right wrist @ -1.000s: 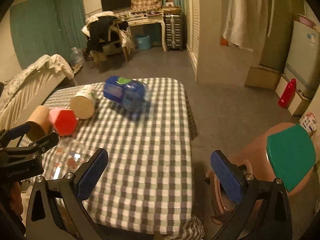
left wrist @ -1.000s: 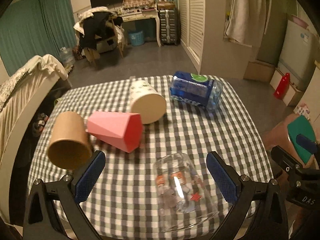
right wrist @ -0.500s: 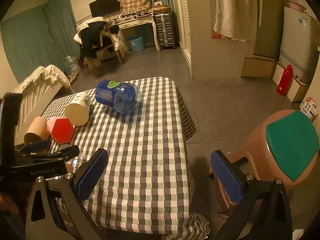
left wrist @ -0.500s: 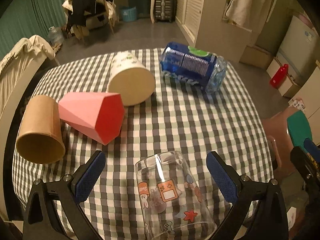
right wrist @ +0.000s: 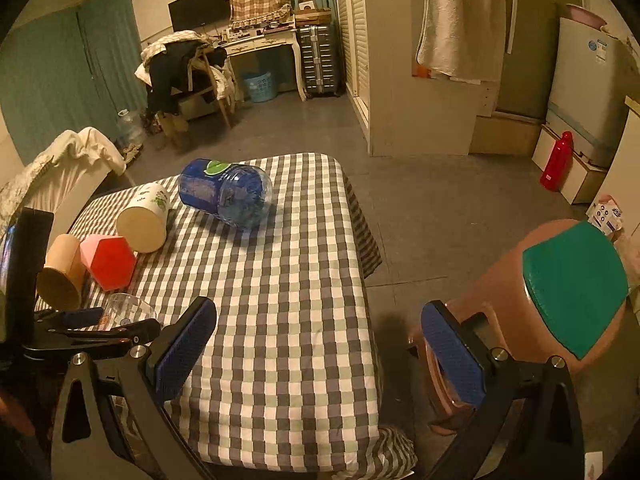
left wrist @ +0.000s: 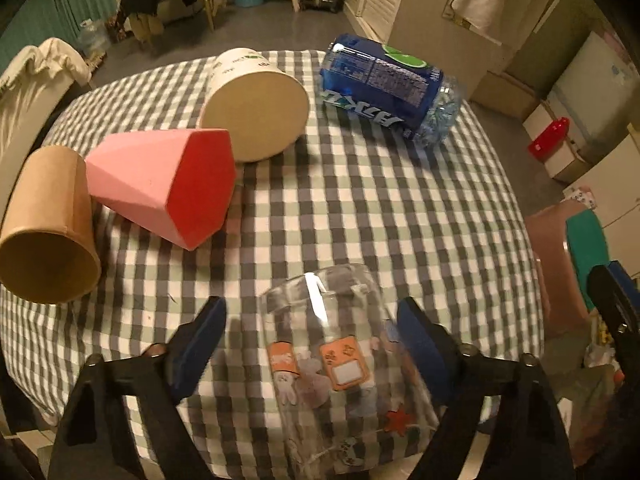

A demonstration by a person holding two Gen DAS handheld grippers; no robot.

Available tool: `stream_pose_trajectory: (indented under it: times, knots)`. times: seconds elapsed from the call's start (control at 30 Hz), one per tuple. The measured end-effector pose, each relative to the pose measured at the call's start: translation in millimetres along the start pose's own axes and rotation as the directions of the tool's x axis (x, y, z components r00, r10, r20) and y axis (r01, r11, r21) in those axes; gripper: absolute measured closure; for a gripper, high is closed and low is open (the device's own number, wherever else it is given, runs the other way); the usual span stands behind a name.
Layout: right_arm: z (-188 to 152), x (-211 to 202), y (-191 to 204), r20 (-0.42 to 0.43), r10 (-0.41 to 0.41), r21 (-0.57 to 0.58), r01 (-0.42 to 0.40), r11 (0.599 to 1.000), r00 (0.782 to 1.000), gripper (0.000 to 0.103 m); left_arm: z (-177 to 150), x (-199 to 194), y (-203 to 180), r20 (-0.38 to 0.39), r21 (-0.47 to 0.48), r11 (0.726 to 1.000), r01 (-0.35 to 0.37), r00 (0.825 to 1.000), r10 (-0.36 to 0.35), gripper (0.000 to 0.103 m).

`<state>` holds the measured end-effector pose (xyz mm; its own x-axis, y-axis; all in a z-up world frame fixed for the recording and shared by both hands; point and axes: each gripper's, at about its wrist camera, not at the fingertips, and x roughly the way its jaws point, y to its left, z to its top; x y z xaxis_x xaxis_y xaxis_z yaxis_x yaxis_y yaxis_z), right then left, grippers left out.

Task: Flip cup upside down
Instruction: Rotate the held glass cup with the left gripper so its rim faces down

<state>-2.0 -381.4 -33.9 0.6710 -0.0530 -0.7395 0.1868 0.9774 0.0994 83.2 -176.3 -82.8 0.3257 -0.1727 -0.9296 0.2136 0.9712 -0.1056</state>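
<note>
A clear glass cup [left wrist: 340,364] with cartoon stickers lies on its side on the checked tablecloth [left wrist: 360,216], base pointing away from me. My left gripper [left wrist: 312,344] is open, its blue pads on either side of the cup; the right pad is close against the glass. The cup's end also shows in the right wrist view [right wrist: 128,306], with the left gripper [right wrist: 100,326] around it. My right gripper [right wrist: 320,348] is open and empty, over the table's right edge.
A brown paper cup [left wrist: 48,228], a pink faceted cup [left wrist: 164,184], a white paper cup [left wrist: 256,104] and a blue plastic bottle [left wrist: 392,88] all lie on their sides farther back. A brown stool with a green seat [right wrist: 568,296] stands right of the table.
My left gripper has moved forward and down over the glass cup, so the cup now lies between its pads. The right gripper has risen a little and stays off to the right.
</note>
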Motion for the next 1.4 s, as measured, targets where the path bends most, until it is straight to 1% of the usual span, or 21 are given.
stream_pose_trajectory:
  times: [0.03, 0.1, 0.2, 0.33, 0.4, 0.53, 0.63, 0.7, 0.83, 0.9, 1.07, 1.17, 1.27, 1.3, 1.33, 1.37, 1.4]
  knots:
    - [0, 0, 0, 0.001, -0.001, -0.001, 0.001, 1.0, 1.0, 0.0, 0, -1, 0, -0.002, 0.004, 1.0, 0.011, 1.0, -0.011, 0.031]
    - [0, 1, 2, 0.001, -0.003, -0.003, 0.003, 1.0, 1.0, 0.0, 1, -5, -3, 0.01, 0.02, 1.0, -0.005, 1.0, 0.005, 0.031]
    - [0, 0, 3, 0.003, -0.005, -0.005, 0.005, 1.0, 1.0, 0.0, 1, -15, -8, 0.056, 0.052, 0.998, -0.034, 0.998, 0.031, 0.032]
    - [0, 0, 4, 0.008, -0.007, -0.002, 0.007, 1.0, 1.0, 0.0, 5, -30, -13, 0.123, 0.077, 0.995, -0.056, 0.991, 0.046, 0.033]
    - [0, 0, 5, 0.009, -0.01, -0.001, 0.01, 1.0, 1.0, 0.0, 8, -38, -15, 0.163, 0.091, 0.993, -0.077, 0.985, 0.062, 0.033]
    - [0, -1, 5, 0.01, -0.014, 0.002, 0.014, 1.0, 1.0, 0.0, 17, -47, -22, 0.215, 0.098, 0.992, -0.073, 0.975, 0.051, 0.034]
    - [0, 0, 4, 0.01, -0.015, 0.006, 0.015, 1.0, 1.0, 0.0, 20, -54, -26, 0.261, 0.1, 0.992, -0.073, 0.964, 0.044, 0.035]
    - [0, 0, 4, 0.009, -0.017, 0.009, 0.017, 1.0, 1.0, 0.0, 23, -54, -31, 0.279, 0.104, 0.992, -0.077, 0.959, 0.046, 0.036]
    - [0, 1, 3, 0.006, -0.019, 0.011, 0.019, 1.0, 1.0, 0.0, 24, -48, -36, 0.291, 0.112, 0.991, -0.075, 0.956, 0.039, 0.036]
    - [-1, 1, 3, 0.005, -0.02, 0.012, 0.02, 1.0, 1.0, 0.0, 23, -46, -37, 0.309, 0.116, 0.99, -0.083, 0.95, 0.044, 0.036]
    - [0, 2, 0, 0.003, -0.027, 0.017, 0.027, 0.999, 1.0, 0.0, 28, -42, -40, 0.327, 0.12, 0.988, -0.094, 0.944, 0.05, 0.036]
    - [0, 2, -1, 0.0, -0.031, 0.024, 0.031, 0.999, 1.0, 0.0, 32, -36, -43, 0.362, 0.136, 0.985, -0.105, 0.931, 0.049, 0.036]
    - [0, 2, -2, 0.0, -0.03, 0.026, 0.03, 0.999, 1.0, 0.0, 35, -31, -49, 0.412, 0.172, 0.977, -0.129, 0.91, 0.047, 0.036]
    - [0, 3, -2, 0.0, -0.03, 0.026, 0.03, 0.999, 1.0, 0.0, 34, -28, -51, 0.42, 0.182, 0.974, -0.134, 0.906, 0.046, 0.036]
    - [0, 3, -2, 0.0, -0.032, 0.025, 0.032, 0.999, 0.999, 0.0, 34, -25, -51, 0.413, 0.185, 0.974, -0.133, 0.91, 0.046, 0.038]
    - [0, 3, -2, 0.0, -0.033, 0.024, 0.033, 0.999, 0.999, 0.0, 33, -21, -52, 0.401, 0.185, 0.975, -0.127, 0.915, 0.043, 0.041]
    - [0, 3, -3, 0.001, -0.032, 0.023, 0.032, 0.999, 0.999, 0.0, 31, -20, -53, 0.408, 0.184, 0.974, -0.134, 0.912, 0.048, 0.041]
